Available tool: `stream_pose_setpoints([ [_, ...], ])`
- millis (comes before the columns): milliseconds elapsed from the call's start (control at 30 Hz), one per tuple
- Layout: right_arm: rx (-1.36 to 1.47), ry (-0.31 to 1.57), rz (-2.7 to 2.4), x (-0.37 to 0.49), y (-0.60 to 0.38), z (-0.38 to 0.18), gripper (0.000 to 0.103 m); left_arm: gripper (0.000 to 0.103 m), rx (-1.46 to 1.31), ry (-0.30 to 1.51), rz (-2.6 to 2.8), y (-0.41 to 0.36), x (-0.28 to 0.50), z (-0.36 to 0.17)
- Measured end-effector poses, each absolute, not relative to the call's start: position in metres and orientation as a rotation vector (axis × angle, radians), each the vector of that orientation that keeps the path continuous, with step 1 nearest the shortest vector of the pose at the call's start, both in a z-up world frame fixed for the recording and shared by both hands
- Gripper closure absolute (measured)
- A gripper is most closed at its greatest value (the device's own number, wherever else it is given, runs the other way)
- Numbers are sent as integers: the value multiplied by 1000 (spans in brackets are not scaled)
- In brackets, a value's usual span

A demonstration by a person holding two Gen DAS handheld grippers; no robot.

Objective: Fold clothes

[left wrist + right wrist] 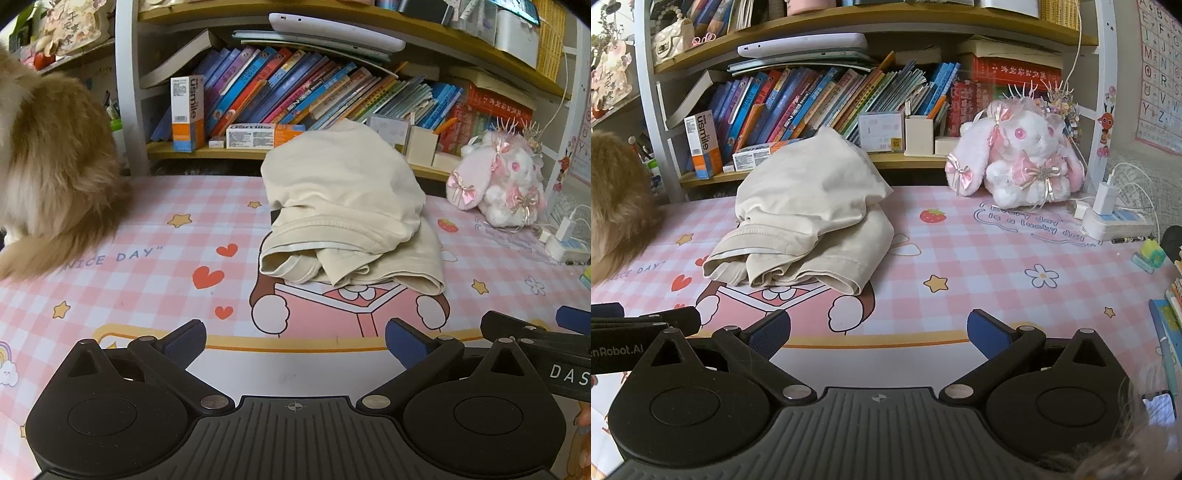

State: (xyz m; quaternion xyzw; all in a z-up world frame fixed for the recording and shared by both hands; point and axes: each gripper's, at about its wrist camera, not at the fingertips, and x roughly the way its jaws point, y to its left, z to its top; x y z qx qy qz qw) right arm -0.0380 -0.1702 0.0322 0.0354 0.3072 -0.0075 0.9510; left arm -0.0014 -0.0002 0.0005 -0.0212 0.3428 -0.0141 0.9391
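A cream garment (343, 210) lies in a bunched heap on the pink checked desk mat (147, 236), its hems facing me. In the right wrist view the same cream garment (809, 214) sits left of centre on the mat (979, 251). My left gripper (295, 341) stands open near the mat's front edge, short of the heap, nothing between its blue pads. My right gripper (879, 332) is open too, equally short of the cloth and empty. Each gripper's body shows at the other view's side edge.
A furry brown-and-white animal (51, 166) sits on the mat at the left. A pink plush rabbit (1023, 158) and a power strip with a charger (1112, 218) stand back right. A bookshelf (295, 96) full of books runs behind the desk.
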Motion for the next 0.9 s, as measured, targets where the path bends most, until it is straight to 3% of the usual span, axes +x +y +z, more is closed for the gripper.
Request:
stream_pose_setpoints([
  [900,79,627,-11,-37,-170,32,0,0,-47,715,-25,-1,1,-2],
])
